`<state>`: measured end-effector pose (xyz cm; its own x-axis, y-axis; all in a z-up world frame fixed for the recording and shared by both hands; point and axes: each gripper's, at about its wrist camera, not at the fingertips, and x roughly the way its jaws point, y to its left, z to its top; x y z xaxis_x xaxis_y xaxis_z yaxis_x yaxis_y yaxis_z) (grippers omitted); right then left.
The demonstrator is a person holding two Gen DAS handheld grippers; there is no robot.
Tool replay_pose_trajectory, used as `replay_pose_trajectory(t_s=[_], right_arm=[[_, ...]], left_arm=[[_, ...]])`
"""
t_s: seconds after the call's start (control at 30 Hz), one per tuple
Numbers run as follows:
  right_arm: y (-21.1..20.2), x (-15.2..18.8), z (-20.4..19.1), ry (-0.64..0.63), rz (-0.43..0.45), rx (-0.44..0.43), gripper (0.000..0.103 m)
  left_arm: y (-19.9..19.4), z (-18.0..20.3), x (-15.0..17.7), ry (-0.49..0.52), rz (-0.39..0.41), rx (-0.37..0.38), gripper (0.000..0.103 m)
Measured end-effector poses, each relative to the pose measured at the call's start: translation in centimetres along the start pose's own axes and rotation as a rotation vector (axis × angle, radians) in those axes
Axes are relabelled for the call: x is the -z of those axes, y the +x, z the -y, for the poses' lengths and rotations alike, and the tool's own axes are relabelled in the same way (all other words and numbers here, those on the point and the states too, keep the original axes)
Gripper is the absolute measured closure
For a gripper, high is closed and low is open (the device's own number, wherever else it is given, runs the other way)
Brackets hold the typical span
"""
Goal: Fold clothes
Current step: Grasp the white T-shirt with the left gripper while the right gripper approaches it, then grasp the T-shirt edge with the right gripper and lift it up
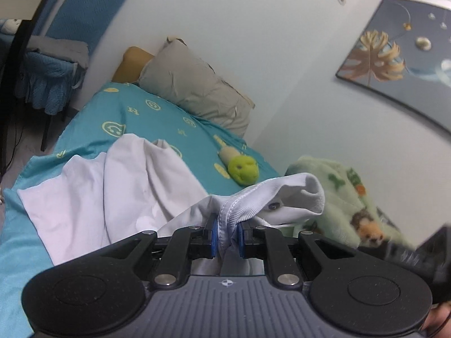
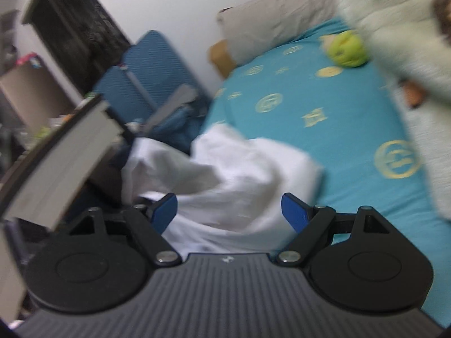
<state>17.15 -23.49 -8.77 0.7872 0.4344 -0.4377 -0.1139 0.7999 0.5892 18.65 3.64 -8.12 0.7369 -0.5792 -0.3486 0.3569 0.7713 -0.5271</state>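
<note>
The left gripper (image 1: 227, 235) was clamped on the ribbed collar of the white shirt (image 1: 118, 186), probably to lift it off the teal bedsheet (image 1: 157, 118), while the right gripper (image 2: 229, 211) hung open, apparently for a second hold, with cloth at its twelve o'clock.

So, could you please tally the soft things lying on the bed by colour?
White: 1, the white garment
Grey-beige: 1, the pillow
Yellow-green: 1, the plush toy
Pale green: 1, the printed blanket
Total: 4
</note>
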Motion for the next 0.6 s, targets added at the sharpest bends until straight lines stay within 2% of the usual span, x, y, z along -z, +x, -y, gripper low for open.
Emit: replay_pose_trajectory(t_s=[0.1,0.3,0.4,0.43,0.5,0.6], right_arm=[[1.8,-0.1,-0.5,0.008,0.003,-0.053,0.029],[2.9,-0.4,-0.4,0.034,0.029,-0.117,0.056],[2.8,-0.1,-0.5,0.03,0.02,-0.138,0.06],[2.9,0.0,-0.6,0.021,0.009,-0.131,0.061],[3.2,0.3,-0.6,0.011,-0.013,-0.078,0.086],[2.8,0.3,-0.1,0.03,-0.001,-0.015,0.09]], left_arm=[[1.2,-1.0,0.9,-0.018,-0.031,0.022,0.087],[3.2,-1.0,2.0,0.016,-0.072,0.054,0.088],[3.1,-0.2,2.5,0.047,-0.086,0.066,0.087],[3.1,0.3,2.6,0.062,-0.093,0.068,0.085],[2.8,1.1,2.9,0.092,-0.105,0.07,0.081],[2.3,2.3,3.3,0.139,-0.123,0.065,0.067]])
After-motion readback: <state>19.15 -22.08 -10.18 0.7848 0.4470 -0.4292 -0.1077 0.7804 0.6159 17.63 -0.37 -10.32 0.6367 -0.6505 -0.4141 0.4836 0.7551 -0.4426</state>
